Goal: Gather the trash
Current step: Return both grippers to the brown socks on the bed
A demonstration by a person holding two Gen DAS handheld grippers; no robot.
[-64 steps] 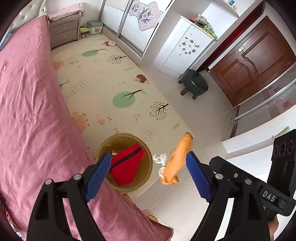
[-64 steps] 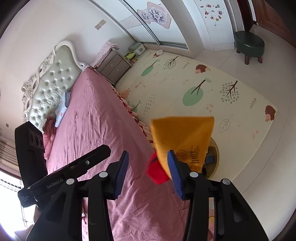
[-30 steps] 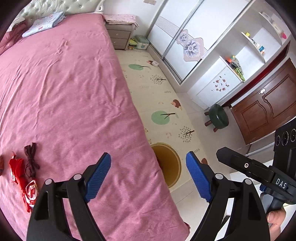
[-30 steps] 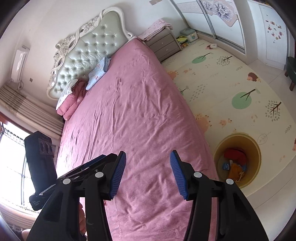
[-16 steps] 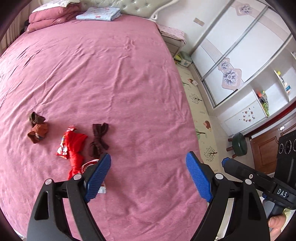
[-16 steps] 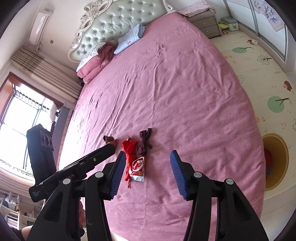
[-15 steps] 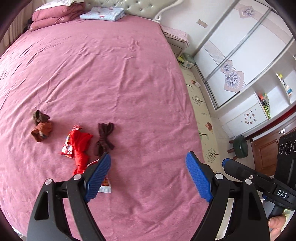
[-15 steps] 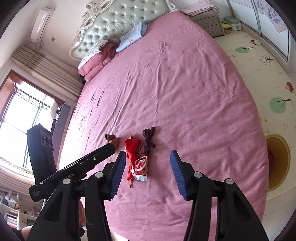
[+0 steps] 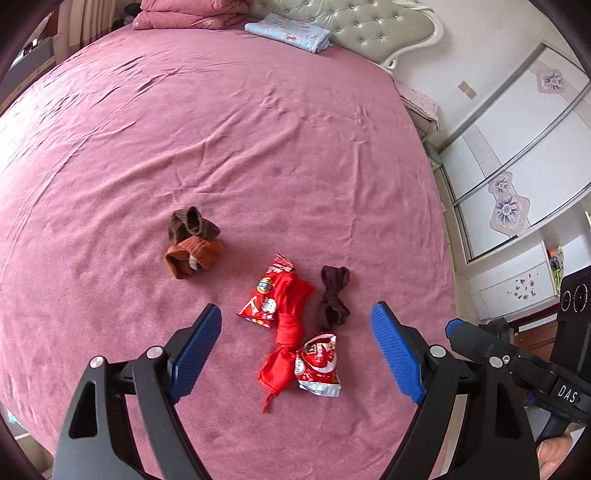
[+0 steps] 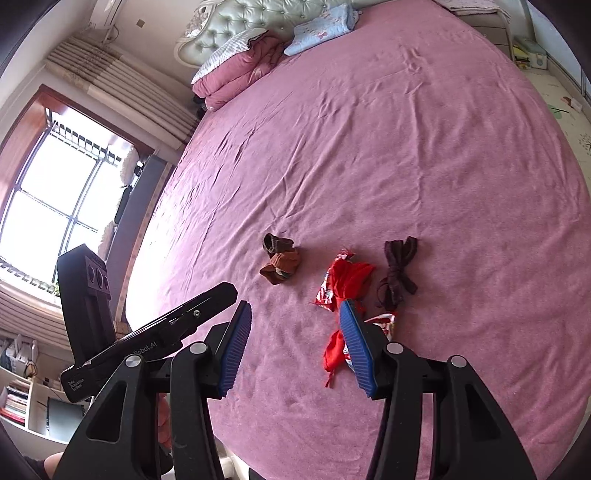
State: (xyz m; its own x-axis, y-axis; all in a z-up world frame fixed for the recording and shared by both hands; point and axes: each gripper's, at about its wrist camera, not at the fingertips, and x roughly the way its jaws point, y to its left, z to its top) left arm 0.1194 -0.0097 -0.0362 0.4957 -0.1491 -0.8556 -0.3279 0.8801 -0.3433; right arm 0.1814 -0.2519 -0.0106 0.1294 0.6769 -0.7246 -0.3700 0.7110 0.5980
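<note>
Small items lie together on the pink bed (image 9: 258, 129). A red snack wrapper (image 9: 264, 297) lies half under a knotted red cloth (image 9: 288, 325), and a second red wrapper (image 9: 319, 365) lies at the cloth's near end. A dark brown knotted piece (image 9: 334, 295) lies to their right, and a brown and orange bundle (image 9: 192, 243) to their left. My left gripper (image 9: 295, 354) hovers open above the red pile with nothing between its fingers. My right gripper (image 10: 295, 343) is open and empty, just left of the red cloth (image 10: 351, 280), the brown bundle (image 10: 280, 258) and the dark piece (image 10: 397, 273).
Folded pink bedding (image 10: 236, 77) and a light blue pillow (image 9: 291, 31) lie at the tufted headboard (image 9: 369, 33). A window (image 10: 59, 184) is on the left, sliding wardrobe doors (image 9: 517, 147) on the right. A play mat (image 10: 565, 107) covers the floor past the bed's right edge.
Both grippers have swung from the bin at the bedside across the bed. The small pile has come closer, now lying in front of the fingers. Neither opening has changed.
</note>
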